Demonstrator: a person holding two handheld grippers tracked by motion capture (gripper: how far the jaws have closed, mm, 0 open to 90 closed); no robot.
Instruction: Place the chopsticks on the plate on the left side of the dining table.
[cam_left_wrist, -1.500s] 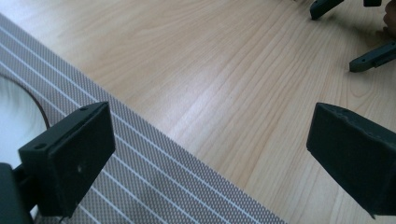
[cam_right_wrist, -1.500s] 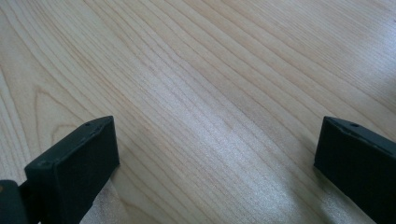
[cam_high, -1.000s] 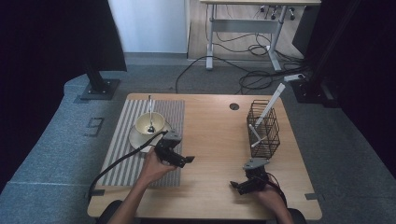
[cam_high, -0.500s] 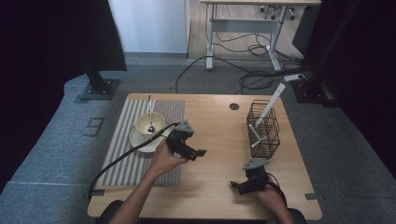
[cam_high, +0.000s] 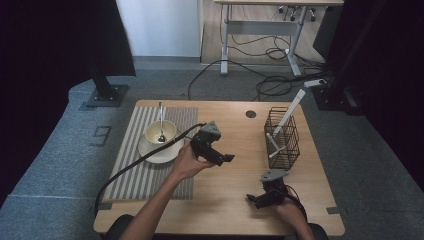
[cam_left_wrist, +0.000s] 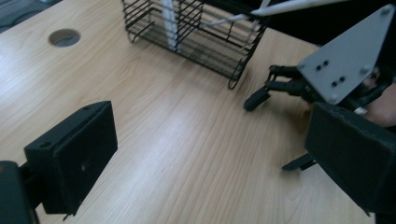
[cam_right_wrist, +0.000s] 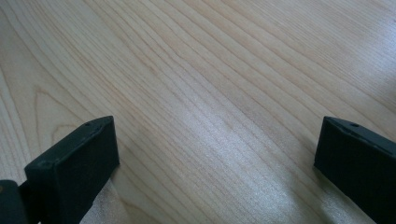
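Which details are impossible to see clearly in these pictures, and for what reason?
- Wire basket, left gripper view: its upper part and the tops of the white utensils in it are cut off by the top edge.
- Bowl, high view: contents around the spoon are too small to tell.
- Right tongs, high view: too small and dark to judge the opening there; the right gripper view shows them wide apart.

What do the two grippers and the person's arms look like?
Both grippers, the left gripper and the right gripper, are black, with two flat rectangular jaws and a grey three-cornered plate on top. A black cable trails from the left one. The forearms are bare, without sleeves.
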